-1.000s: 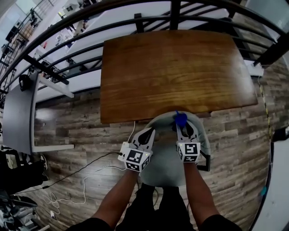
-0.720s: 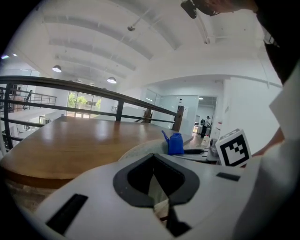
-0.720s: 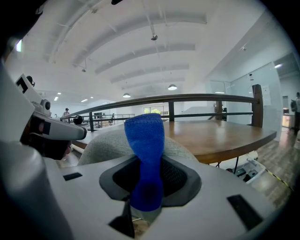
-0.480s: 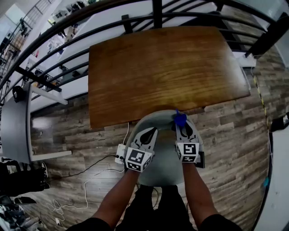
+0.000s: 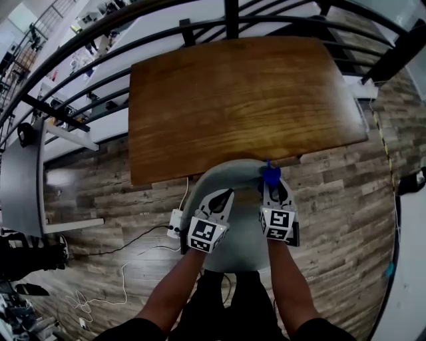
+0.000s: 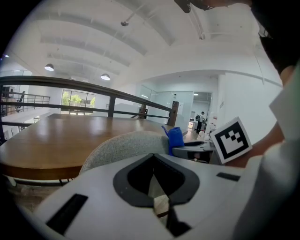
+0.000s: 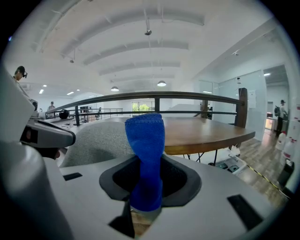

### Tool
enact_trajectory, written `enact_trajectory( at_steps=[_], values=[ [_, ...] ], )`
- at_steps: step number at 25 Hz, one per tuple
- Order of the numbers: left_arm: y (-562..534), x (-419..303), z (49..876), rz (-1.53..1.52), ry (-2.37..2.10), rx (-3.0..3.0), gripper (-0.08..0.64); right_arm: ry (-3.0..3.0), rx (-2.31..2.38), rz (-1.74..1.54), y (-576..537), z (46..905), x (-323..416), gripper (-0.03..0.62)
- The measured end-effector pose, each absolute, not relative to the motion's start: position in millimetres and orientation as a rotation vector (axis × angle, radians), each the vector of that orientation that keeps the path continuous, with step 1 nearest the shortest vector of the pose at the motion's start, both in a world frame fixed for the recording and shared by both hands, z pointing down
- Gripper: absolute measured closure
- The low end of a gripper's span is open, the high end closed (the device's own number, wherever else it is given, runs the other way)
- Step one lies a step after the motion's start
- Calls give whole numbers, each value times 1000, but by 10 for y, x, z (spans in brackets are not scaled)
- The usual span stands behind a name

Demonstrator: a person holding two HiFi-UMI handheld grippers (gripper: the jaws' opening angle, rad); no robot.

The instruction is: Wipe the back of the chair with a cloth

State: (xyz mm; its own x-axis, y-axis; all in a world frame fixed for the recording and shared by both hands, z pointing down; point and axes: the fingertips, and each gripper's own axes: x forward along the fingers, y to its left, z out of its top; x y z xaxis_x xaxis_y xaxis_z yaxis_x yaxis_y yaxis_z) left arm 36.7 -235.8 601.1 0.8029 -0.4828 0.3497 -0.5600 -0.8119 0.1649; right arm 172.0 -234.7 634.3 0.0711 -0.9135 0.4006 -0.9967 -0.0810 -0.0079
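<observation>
The right tool (image 5: 271, 188), clamped on the blue cloth (image 5: 270, 175), stands at the right end of the grey chair back (image 5: 223, 174), whose rim runs crosswise to its left; the left tool (image 5: 224, 194), jaws together and empty, is nearer mid-rim.

Head view looks steeply down; both gripper views (close, level) share chair back (image 6: 124, 146) and table (image 6: 51, 136).

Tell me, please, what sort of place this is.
Probably an upper-level gallery in an open-plan office or lab. A dark metal railing edges the wood-plank floor beside a brown wooden table and grey fabric-backed chair, under a white vaulted ceiling.
</observation>
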Motion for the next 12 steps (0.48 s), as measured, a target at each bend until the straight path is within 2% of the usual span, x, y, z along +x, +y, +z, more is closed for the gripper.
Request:
enact_trajectory(
  at_steps=[5, 12],
  values=[
    [-2351, 180, 6047, 421, -864, 2694, 555, -1875, 2106, 485, -2197, 6406, 1795, 476],
    [-2376, -203, 6140, 387, -957, 2628, 555, -2033, 1921, 455, -2207, 6488, 1077, 476]
  ],
)
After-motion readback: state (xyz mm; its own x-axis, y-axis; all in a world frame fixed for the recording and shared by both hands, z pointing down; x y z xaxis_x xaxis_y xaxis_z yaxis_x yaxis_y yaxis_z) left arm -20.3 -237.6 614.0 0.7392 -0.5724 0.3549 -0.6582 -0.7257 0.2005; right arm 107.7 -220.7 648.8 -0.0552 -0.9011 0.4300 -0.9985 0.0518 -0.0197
